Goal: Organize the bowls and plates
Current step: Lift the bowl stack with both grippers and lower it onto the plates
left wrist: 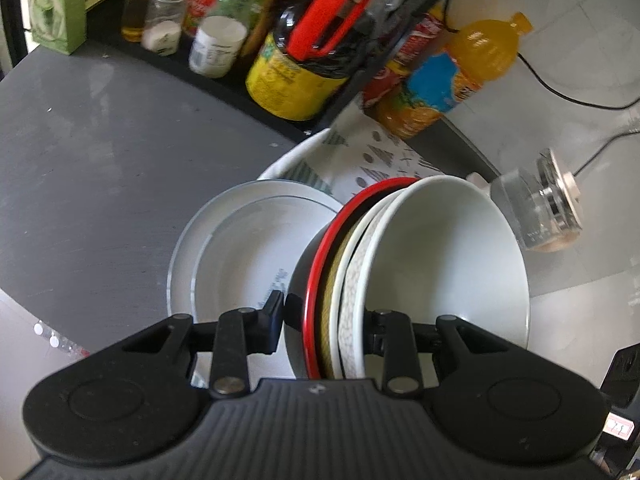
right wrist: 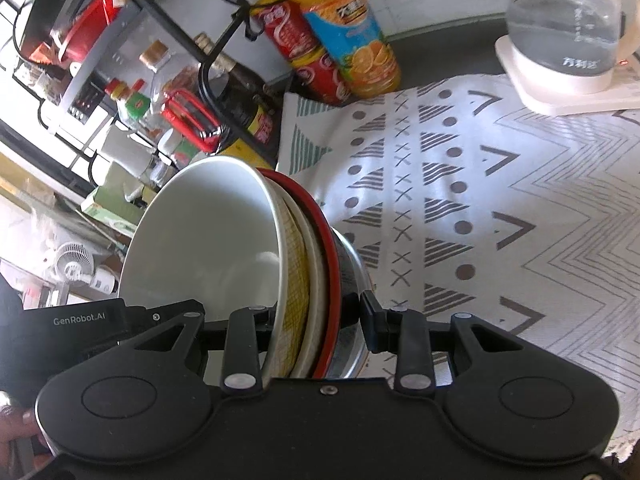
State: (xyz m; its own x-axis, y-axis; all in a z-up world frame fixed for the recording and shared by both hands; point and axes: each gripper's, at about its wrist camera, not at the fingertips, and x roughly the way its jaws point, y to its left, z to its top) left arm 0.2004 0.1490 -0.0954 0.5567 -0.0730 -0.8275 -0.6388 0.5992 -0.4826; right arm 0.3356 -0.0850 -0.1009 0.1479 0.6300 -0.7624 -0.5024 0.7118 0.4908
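A nested stack of bowls hangs tilted on its side, gripped by both grippers from opposite sides. Innermost is a white bowl (left wrist: 440,248) (right wrist: 200,240), then a patterned bowl (left wrist: 352,280), a red-rimmed bowl (left wrist: 320,264) (right wrist: 326,240) and a steel outer bowl (right wrist: 352,272). My left gripper (left wrist: 326,328) is shut on the stack's rims. My right gripper (right wrist: 318,322) is shut on the rims of the same stack. Under the stack in the left wrist view, two white plates (left wrist: 240,256) lie stacked on the grey counter (left wrist: 100,160).
Bottles and jars crowd a black rack (left wrist: 224,40) at the counter's back, with an orange juice bottle (right wrist: 344,28) and a red can (right wrist: 304,56) beside it. A patterned cloth (right wrist: 480,200) covers the right side. A glass kettle (right wrist: 564,28) stands on its white base.
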